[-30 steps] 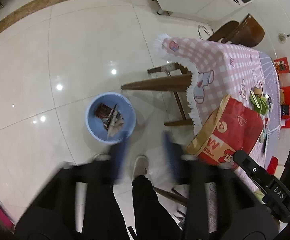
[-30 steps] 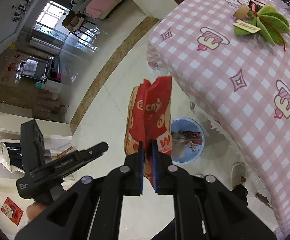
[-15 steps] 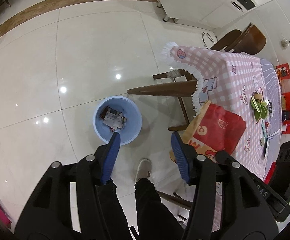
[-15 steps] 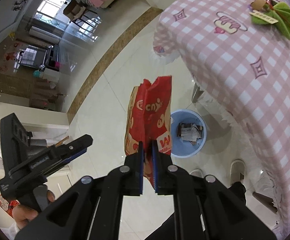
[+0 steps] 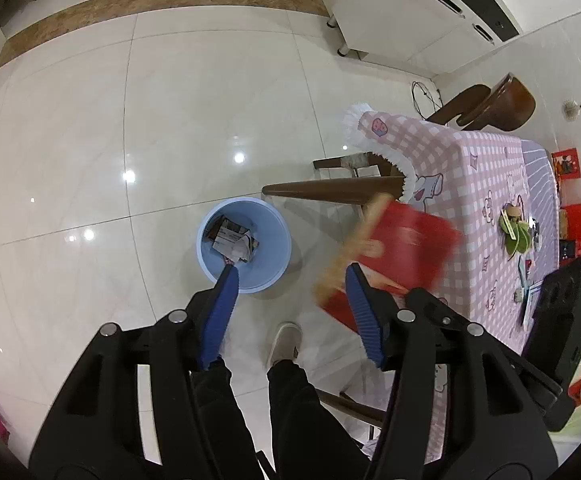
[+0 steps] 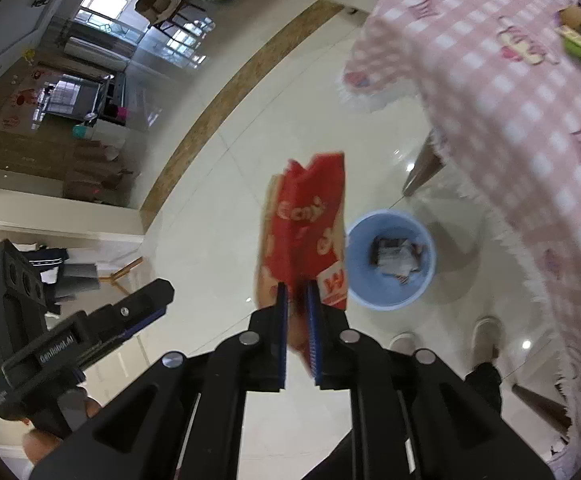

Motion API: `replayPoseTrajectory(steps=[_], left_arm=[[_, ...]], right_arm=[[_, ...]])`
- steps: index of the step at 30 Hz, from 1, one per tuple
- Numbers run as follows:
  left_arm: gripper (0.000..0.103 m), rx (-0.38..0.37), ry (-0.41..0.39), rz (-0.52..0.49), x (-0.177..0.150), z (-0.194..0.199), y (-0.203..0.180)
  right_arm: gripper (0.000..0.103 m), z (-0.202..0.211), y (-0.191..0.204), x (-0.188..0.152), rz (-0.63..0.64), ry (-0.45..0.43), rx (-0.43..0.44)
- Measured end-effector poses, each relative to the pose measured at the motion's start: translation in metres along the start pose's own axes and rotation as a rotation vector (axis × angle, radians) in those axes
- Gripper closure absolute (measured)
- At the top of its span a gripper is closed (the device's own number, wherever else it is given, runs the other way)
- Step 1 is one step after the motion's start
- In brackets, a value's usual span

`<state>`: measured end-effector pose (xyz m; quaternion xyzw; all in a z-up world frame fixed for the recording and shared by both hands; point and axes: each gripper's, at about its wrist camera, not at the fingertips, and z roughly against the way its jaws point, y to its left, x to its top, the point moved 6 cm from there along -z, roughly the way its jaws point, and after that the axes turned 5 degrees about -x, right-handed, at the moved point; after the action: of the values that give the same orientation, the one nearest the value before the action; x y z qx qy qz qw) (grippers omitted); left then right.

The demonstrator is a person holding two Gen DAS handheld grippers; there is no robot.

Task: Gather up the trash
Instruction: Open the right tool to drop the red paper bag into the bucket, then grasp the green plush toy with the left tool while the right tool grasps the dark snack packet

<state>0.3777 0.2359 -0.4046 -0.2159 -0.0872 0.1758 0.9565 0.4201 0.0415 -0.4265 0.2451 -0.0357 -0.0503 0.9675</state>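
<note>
Right gripper [image 6: 297, 312]: jaws just easing apart, pads still pinching a red paper bag [image 6: 310, 232] held above glossy white floor tiles [image 5: 90, 120], beside the blue bin [image 6: 390, 260]. Left gripper [image 5: 286, 300]: spread wide, nothing between its pads, over the bin, which holds paper scraps. Beyond the bin: brown tile border strip [image 5: 150, 0], white cabinet [image 5: 410, 20], table in pink checked cloth [image 5: 470, 168].

A crumpled red wrapper [image 6: 306, 236] with white lettering is hanging upright in the air above the floor, just beside a round blue bin [image 6: 390, 260] (its tan inner side is showing along one edge). The bin is standing on the pale tiles, holding scraps of paper [image 5: 232, 240].
</note>
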Motion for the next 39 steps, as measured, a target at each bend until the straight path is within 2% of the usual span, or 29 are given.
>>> replayPoseTrajectory(steps=[1, 3, 11, 16, 20, 23, 31, 35, 39], left_arm=[[0.047, -0.006, 0.001, 0.005, 0.000, 0.001, 0.001], [0.047, -0.017, 0.001, 0.011, 0.001, 0.004, 0.004], [0.047, -0.028, -0.006, 0.004, 0.004, 0.012, 0.004], [0.046, -0.052, 0.004, -0.054, 0.008, 0.011, -0.025], [0.046, -0.083, 0.023, -0.143, 0.011, 0.002, -0.074], [0.044, -0.107, 0.046, -0.240, 0.010, -0.013, -0.127], [0.042, -0.135, 0.141, -0.425, -0.012, -0.074, -0.258], [0.042, -0.125, 0.193, -0.465, -0.020, -0.118, -0.317], [0.042, -0.091, 0.205, -0.498, -0.021, -0.154, -0.353]], right_arm=[[0.084, -0.002, 0.001, 0.001, -0.002, 0.005, -0.003], [0.078, -0.002, 0.005, 0.003, -0.002, 0.002, -0.010], [0.078, 0.006, 0.012, 0.005, 0.003, -0.008, -0.018], [0.078, 0.035, 0.001, 0.009, -0.032, -0.063, -0.015], [0.077, 0.070, -0.026, 0.016, -0.074, -0.130, -0.032], [0.073, 0.099, -0.058, 0.024, -0.113, -0.193, -0.060], [0.070, 0.177, -0.181, 0.046, -0.247, -0.346, -0.178], [0.069, 0.201, -0.238, 0.063, -0.284, -0.367, -0.216], [0.068, 0.210, -0.280, 0.079, -0.300, -0.365, -0.234]])
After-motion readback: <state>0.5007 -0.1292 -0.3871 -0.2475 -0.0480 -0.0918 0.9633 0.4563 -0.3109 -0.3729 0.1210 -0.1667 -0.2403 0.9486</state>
